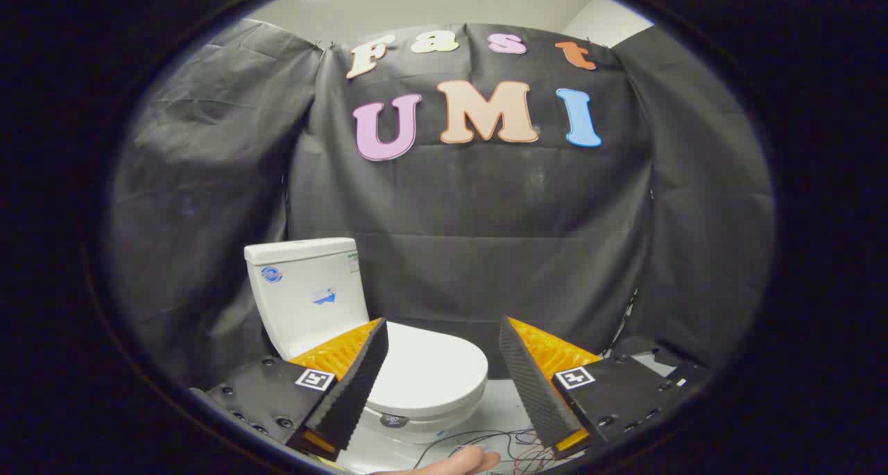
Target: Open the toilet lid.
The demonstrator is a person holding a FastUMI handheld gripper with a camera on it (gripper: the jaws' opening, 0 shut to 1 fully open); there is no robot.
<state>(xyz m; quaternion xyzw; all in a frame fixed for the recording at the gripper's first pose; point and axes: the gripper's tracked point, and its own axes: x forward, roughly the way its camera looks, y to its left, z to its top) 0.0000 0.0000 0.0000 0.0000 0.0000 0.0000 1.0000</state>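
Note:
A white toilet stands ahead and below, its lid point(433, 371) lying flat and closed over the bowl. The white tank point(309, 291) rises behind it against the black cloth wall. My gripper point(444, 336) is open, its two black ribbed fingers with orange backs spread wide. The left finger point(357, 385) overlaps the lid's left side in the view. The right finger point(531, 385) stands to the right of the lid's front edge. Nothing is between the fingers. The lid lies beyond and below them, apart from both.
Thin dark and red wires point(499, 444) lie on the pale floor in front of the toilet. Part of a person's hand point(454, 463) shows low between the fingers. Black cloth walls point(485, 239) close the booth behind and at both sides.

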